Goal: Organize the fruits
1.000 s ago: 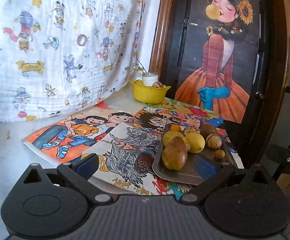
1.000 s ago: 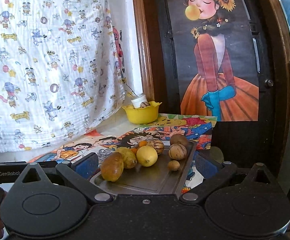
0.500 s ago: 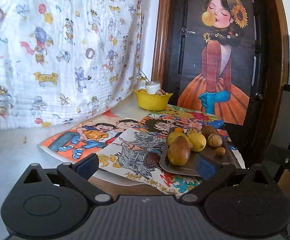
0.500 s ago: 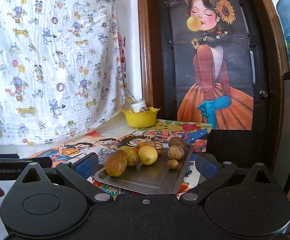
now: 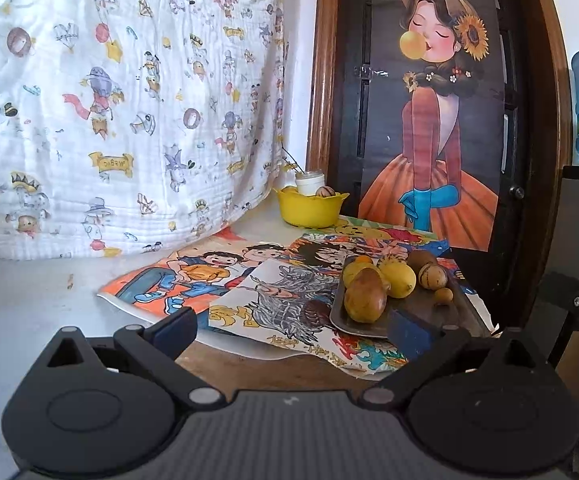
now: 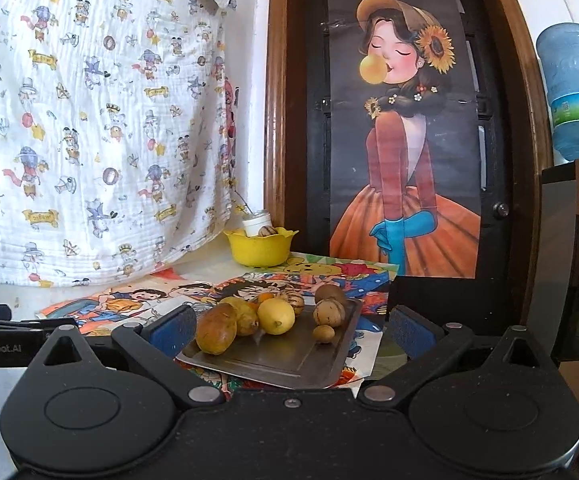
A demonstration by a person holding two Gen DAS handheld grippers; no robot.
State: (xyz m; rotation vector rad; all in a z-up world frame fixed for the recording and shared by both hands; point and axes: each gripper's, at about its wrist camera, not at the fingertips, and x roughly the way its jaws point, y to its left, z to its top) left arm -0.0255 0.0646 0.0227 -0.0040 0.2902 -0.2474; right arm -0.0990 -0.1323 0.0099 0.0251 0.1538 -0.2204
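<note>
Backing onto a white cartoon-print cloth [image 5: 129, 100] at 10 o'clock and a dark door with a painted-girl poster [image 6: 401, 140] at 1 o'clock; blue water bottle [image 6: 573, 92] showing at 2 o'clock. Looking across a pale tabletop [image 5: 17, 304] spread with bright comic sheets [image 5: 193, 280].

Holding the left hand-held gripper [image 5: 291, 326] and the right hand-held gripper [image 6: 291, 326] low before the tabletop edge, both with fingers spread apart and clamping nothing.

Finding the fruits bunched on a metal tray [image 6: 289, 360] lying on the sheets: dead ahead at 12 o'clock for the right hand-held gripper, off at 2 o'clock for the left. Judging the right one as being nearer and squarer to it. Seeing a long brownish fruit [image 6: 216, 328] closest, at 11 o'clock in the right view, its long axis running from 7 toward 1 o'clock, touching a yellow-green fruit behind it. Seeing a lemon [image 6: 276, 316] just beside those, a striped round fruit [image 6: 329, 312] at 1 o'clock, and a small brown one [image 6: 324, 333] lying apart in front of it.

Noting a yellow bowl [image 6: 259, 248] well beyond, at 11 o'clock, carrying a white jar [image 6: 256, 222] and one more striped fruit [image 6: 268, 231]. Fitting either a sort moving fruit from tray into bowl, or one gathering it onto the tray; not telling which.
</note>
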